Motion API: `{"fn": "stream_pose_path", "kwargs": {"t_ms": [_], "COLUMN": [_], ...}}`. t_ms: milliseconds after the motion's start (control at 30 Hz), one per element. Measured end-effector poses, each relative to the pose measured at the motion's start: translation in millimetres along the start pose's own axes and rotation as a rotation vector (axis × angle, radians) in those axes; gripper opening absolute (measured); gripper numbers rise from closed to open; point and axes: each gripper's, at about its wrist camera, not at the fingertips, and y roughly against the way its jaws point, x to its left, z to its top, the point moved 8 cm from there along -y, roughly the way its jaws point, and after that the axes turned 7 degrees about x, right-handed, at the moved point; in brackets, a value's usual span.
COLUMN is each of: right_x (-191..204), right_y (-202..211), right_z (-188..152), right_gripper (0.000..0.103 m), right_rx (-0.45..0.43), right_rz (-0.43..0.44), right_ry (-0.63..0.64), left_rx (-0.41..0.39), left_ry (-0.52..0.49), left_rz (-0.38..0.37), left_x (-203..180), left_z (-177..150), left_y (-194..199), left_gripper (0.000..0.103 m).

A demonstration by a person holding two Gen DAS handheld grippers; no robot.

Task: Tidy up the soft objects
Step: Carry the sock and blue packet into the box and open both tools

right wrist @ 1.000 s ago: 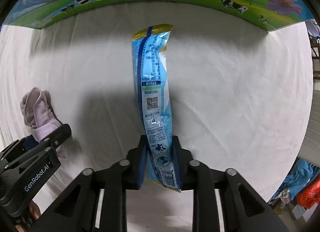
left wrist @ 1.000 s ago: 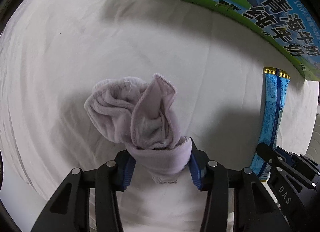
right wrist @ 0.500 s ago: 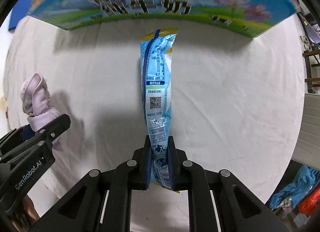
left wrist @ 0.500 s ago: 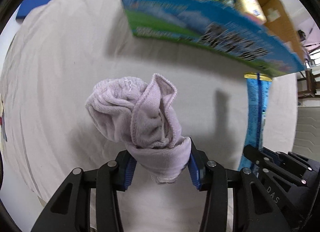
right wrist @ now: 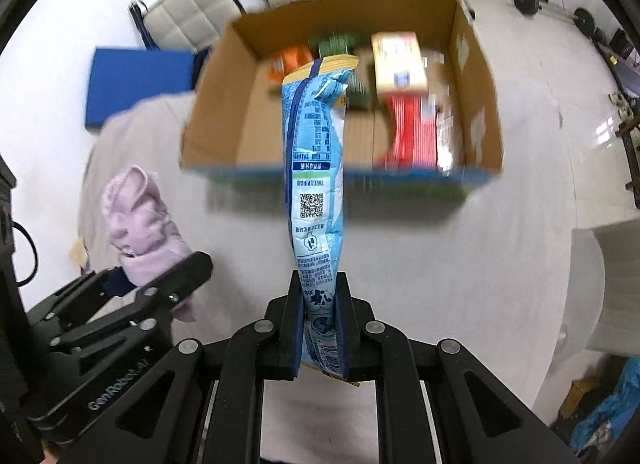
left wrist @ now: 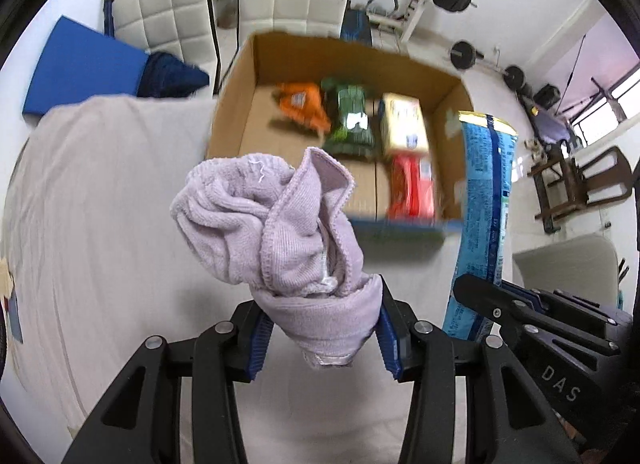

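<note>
Box (right wrist: 208, 136) lies ahead of both grippers; left gripper (left wrist: 322, 328) clamps the lilac cloth (left wrist: 272, 224), right gripper (right wrist: 320, 328) pinches the upright blue packet (right wrist: 316, 184).

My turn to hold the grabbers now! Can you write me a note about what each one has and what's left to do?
Left gripper: shut on the purple cloth.
Right gripper: shut on the blue packet.
Both are held in the air above the white table, in front of the open cardboard box.
Done: both picked up; some packets are already inside.
Left: likely drop both in the box.
</note>
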Motion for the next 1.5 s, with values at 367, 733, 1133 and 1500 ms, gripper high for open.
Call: {"fn": "stream_pose_path", "kwargs": {"t_ms": [367,733,1133,1500], "right_x": [-25,-114,-135,-135], "right_y": [14,-38,-95,-102], "right_z": [100,158,170,174], "right_gripper": [0.014,0.014,0.015,0.025], "right_rx": [-0.076,0.007,0.074,0.08], "right_rz": [-0.052,-0.277,-0.311,-0.299], "right_ry": [-0.05,-0.132,-0.176,-0.174], "left_rx": [-0.026,0.121,0.285,0.26], "left_ry": [-0.004,-0.024,0.029,0.067], "left_rz": [0.0,-0.003,0.006,0.012], "left_x": [2,-2,14,28], "left_z": [86,119,124,131], "left_y": [0,-70,-139,-133], "left_gripper": [0.042,0.043,0.046,0.082]}}
